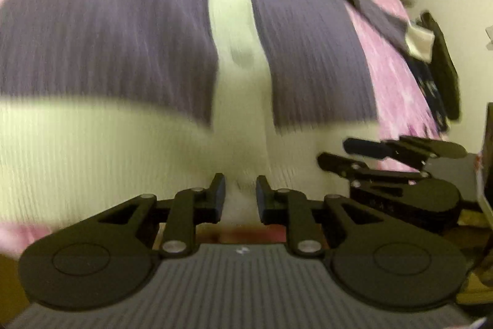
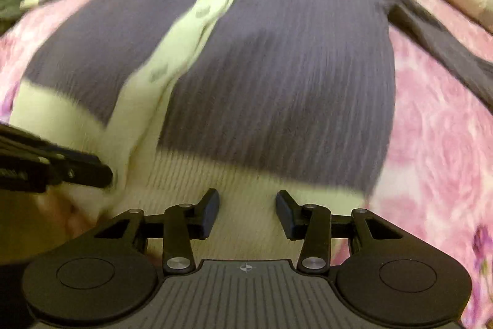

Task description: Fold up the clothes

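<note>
On my left, the left gripper (image 1: 240, 195) sits at the cream ribbed hem band (image 1: 92, 150) of the grey-purple ribbed knit cardigan (image 1: 107, 30), its jaws parted with a narrow gap and cream knit showing between them. I cannot tell whether they pinch any fabric. It lines up with the cream button placket (image 1: 229, 20) running straight ahead, so I judge I am taking the hem near its middle.

The cardigan lies flat, front up, on the pink floral bedspread (image 2: 437, 128), collar far ahead of both grippers, sleeves spread outward; that layout suits lifting the hem and folding it toward the collar.

To the right, the right gripper (image 2: 247, 213) stands wider open over the same hem band, just beside its partner, nothing clamped. Both frames are motion-blurred, so contact with the knit is uncertain.
</note>
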{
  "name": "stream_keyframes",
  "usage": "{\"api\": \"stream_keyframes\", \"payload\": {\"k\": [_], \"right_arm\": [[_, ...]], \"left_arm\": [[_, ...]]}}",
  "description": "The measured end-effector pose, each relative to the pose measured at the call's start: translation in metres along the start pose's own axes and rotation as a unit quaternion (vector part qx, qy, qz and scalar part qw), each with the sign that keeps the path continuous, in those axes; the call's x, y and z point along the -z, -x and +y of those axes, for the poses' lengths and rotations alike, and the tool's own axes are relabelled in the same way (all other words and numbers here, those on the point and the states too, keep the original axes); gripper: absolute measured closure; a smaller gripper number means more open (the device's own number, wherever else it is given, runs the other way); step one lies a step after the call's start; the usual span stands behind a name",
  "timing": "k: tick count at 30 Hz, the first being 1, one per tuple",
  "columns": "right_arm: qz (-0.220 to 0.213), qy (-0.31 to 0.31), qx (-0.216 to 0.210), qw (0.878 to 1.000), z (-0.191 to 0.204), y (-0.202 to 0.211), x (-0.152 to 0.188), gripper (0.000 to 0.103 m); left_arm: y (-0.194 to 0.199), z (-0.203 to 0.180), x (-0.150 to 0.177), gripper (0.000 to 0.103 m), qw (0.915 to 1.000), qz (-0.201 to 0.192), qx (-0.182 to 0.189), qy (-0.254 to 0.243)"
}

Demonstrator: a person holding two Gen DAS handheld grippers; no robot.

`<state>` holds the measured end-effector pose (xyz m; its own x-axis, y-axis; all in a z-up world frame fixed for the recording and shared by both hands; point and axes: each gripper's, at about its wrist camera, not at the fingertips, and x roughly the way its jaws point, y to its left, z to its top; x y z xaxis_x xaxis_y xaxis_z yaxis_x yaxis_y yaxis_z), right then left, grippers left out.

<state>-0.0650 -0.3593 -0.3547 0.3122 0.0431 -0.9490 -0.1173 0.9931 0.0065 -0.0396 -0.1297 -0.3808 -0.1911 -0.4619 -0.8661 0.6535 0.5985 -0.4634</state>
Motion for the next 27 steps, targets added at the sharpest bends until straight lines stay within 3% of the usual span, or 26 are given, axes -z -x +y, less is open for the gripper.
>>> {"api": "stream_keyframes", "payload": {"k": [2, 5, 10, 13, 18, 27], "right_arm": [[0.026, -0.012, -0.011, 1.000, -0.007, 0.006, 0.005, 0.059], [0.035, -0.041, -0.026, 0.998, -0.024, 0.016, -0.001, 0.059], [-0.057, -0.071, -0.016, 0.996, -0.050, 0.033, -0.037, 0.059], [-0.076, -0.068, -0.018, 0.995, -0.061, 0.019, -0.069, 0.059], [-0.100, -0.050, -0.031, 0.993, -0.077, -0.002, -0.118, 0.059], [-0.163, 0.043, -0.017, 0.986, -0.092, -0.046, -0.252, 0.059]], "left_arm": [[0.009, 0.003, 0.005, 0.087, 0.9998, 0.018, 0.003, 0.005], [0.037, 0.012, -0.006, 0.087, 0.9999, -0.012, 0.002, 0.009], [0.056, 0.037, -0.059, 0.084, 0.9940, -0.101, -0.031, 0.028], [0.049, 0.045, -0.096, 0.084, 0.9915, -0.119, -0.038, 0.036], [0.033, 0.033, -0.164, 0.068, 0.9880, -0.148, -0.045, -0.006], [0.010, 0.009, -0.303, 0.061, 0.9722, -0.194, -0.079, -0.104]]}}
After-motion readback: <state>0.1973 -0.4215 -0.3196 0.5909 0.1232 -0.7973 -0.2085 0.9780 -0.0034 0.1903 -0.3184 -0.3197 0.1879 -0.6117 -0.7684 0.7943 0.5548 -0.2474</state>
